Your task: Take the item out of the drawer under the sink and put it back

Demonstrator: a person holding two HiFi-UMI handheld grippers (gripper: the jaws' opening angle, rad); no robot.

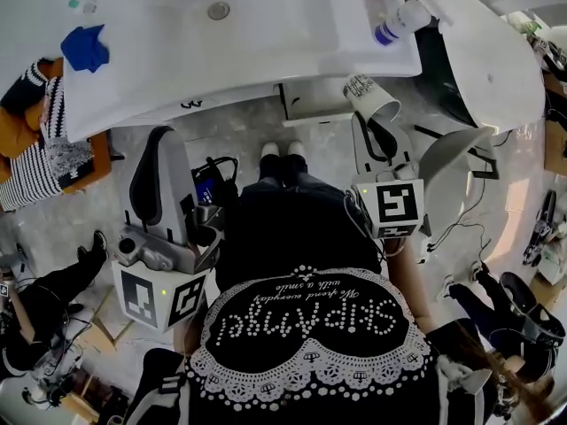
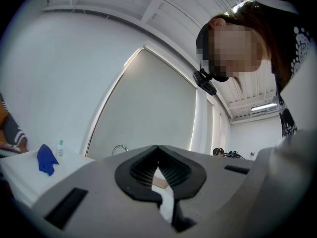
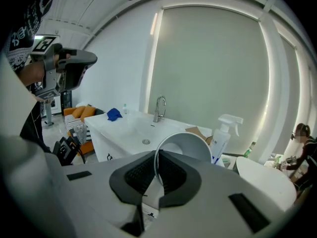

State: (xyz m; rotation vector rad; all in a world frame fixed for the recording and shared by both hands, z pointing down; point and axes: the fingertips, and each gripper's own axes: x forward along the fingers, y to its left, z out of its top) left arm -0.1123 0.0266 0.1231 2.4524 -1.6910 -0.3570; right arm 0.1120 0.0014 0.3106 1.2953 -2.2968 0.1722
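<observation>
A blue cloth (image 1: 85,48) lies at the left end of the white worktop (image 1: 159,25), and in front of that end the left gripper (image 2: 157,148) hangs with its jaws brought together at the tips, nothing between them. Further right, off the worktop's front edge near its right end, the white cup (image 1: 372,97) is up in the air on its side, its rim pinched between the right gripper's (image 3: 156,153) jaws; a spray bottle (image 1: 399,20) lies at the worktop's right edge
</observation>
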